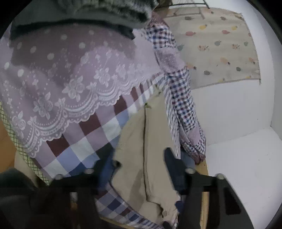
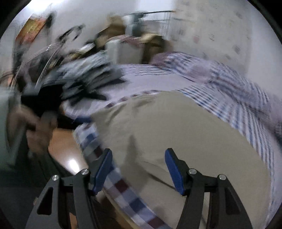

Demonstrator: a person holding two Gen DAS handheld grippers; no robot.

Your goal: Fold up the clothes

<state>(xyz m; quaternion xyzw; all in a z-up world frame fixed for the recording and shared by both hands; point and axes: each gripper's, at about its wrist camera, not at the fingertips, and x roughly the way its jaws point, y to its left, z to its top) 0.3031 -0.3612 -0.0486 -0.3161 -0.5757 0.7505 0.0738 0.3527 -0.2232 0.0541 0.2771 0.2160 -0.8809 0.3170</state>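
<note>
A beige garment with a long seam lies bunched on a checked bedspread. In the left wrist view my left gripper has a thick fold of that beige cloth filling the gap between its fingers, and the pads press on it. The right wrist view is badly blurred. There the same beige garment spreads wide over the checked bedspread. My right gripper hovers over its near edge, blue pads wide apart, open, nothing pinched.
A lilac lace cover and a gingham garment lie beyond the beige cloth, with a dark fuzzy item at the top. A patterned rug covers the floor. A blurred clothes pile and a person's hand are at left.
</note>
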